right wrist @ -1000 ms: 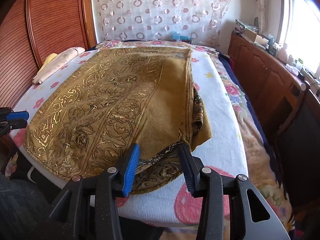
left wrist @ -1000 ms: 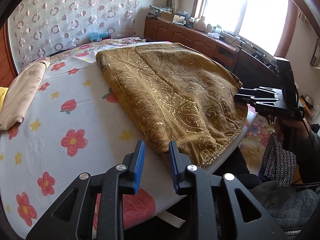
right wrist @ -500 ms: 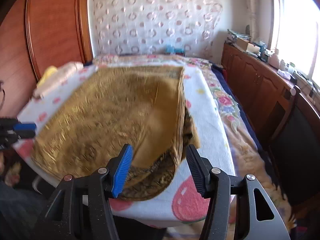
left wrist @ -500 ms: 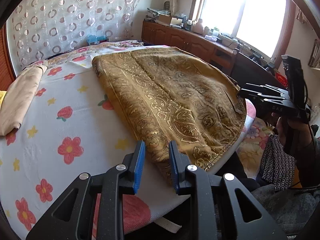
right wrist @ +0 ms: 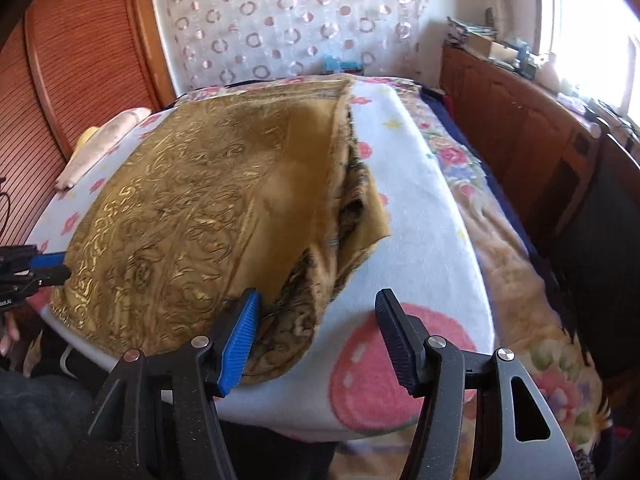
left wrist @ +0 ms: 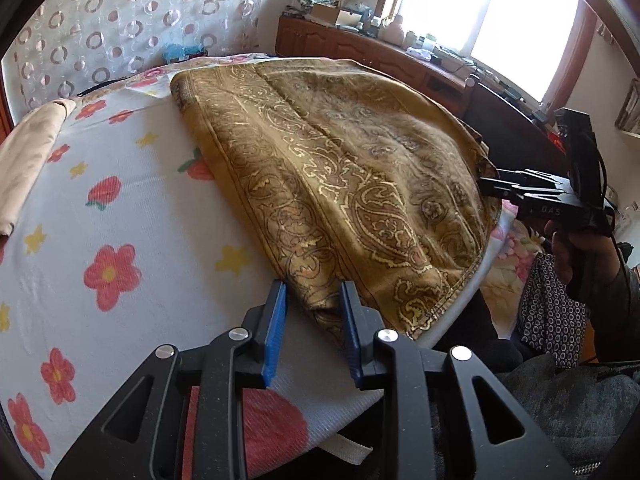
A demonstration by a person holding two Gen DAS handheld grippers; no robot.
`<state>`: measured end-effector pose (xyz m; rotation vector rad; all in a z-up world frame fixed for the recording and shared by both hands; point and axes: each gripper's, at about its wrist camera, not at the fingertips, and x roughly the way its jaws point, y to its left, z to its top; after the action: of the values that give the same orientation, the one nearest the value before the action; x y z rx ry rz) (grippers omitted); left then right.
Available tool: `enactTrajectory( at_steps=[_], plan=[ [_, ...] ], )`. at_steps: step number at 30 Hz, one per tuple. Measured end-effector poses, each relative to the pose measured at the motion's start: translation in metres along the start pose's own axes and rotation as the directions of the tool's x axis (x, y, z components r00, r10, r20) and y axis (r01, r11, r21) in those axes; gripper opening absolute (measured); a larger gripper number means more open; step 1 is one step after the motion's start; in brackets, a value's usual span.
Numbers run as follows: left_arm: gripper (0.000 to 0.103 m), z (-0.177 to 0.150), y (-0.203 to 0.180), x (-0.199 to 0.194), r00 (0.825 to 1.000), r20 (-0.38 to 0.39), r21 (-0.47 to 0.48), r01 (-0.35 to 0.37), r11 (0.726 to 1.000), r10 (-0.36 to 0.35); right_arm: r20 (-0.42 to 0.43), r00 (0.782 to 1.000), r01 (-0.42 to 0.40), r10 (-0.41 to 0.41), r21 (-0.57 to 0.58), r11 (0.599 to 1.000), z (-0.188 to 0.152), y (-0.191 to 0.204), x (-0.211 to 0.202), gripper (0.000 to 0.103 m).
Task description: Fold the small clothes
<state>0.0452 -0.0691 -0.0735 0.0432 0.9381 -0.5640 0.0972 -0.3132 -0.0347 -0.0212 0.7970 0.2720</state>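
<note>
A gold-brown patterned cloth (left wrist: 344, 160) lies folded on the flower-print bed cover (left wrist: 100, 216); it also shows in the right wrist view (right wrist: 208, 216). My left gripper (left wrist: 314, 324) is open, its blue pads on either side of the cloth's near-left corner. My right gripper (right wrist: 320, 336) is open wide at the cloth's near-right corner, where the layers gape. The right gripper shows in the left wrist view (left wrist: 520, 190) at the cloth's right edge. The left gripper shows in the right wrist view (right wrist: 36, 268) at the left edge.
A beige folded pillow (left wrist: 24, 160) lies at the bed's far left. A wooden cabinet (right wrist: 520, 120) with clutter runs under the window on the right. A wooden headboard panel (right wrist: 80, 60) stands on the left. A floral blanket (right wrist: 520, 280) hangs off the bed's right side.
My left gripper has moved forward so its pads straddle the cloth's corner. My right gripper has opened wider and shifted at the near-right corner.
</note>
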Motion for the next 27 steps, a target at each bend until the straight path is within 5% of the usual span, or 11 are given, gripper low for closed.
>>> enactTrajectory(
  at_steps=[5, 8, 9, 10, 13, 19, 27],
  plan=[
    [0.037, -0.001, -0.003, 0.0, 0.999, -0.004, 0.008, 0.041, 0.999, -0.041, -0.003, 1.0, -0.027, 0.027, -0.03, 0.999, 0.002, 0.005, 0.006, 0.056],
    [0.037, 0.0, -0.003, 0.0, 0.997, 0.006, -0.004, 0.075, 0.997, -0.075, 0.012, 0.999, -0.04, 0.04, -0.04, 0.998, 0.004, 0.003, 0.005, 0.034],
    [0.036, 0.0, -0.001, 0.0, 0.995, 0.011, -0.013, 0.101, 0.995, -0.101, 0.014, 0.999, -0.05, 0.05, -0.039, 0.998, 0.004, 0.002, 0.005, 0.019],
    [0.023, 0.001, 0.0, 0.001, 0.993, 0.006, -0.019, 0.117, 0.993, -0.117, 0.013, 0.997, -0.074, 0.075, -0.029, 0.997, 0.004, -0.001, 0.007, 0.014],
    [0.006, 0.004, 0.001, -0.003, 0.992, 0.028, -0.027, 0.127, 0.992, -0.126, 0.031, 0.992, -0.119, 0.119, -0.005, 0.993, 0.003, -0.008, 0.007, 0.01],
    [0.004, 0.031, -0.005, -0.041, 0.98, 0.171, -0.005, 0.106, 0.994, -0.104, 0.135, 0.968, -0.216, 0.21, 0.033, 0.976, 0.012, -0.024, -0.016, 0.009],
    [0.004, 0.101, 0.017, -0.055, 0.956, 0.293, -0.005, 0.022, 1.0, -0.019, 0.258, 0.943, -0.207, 0.208, -0.032, 0.978, 0.077, -0.03, -0.028, 0.009]
  ],
)
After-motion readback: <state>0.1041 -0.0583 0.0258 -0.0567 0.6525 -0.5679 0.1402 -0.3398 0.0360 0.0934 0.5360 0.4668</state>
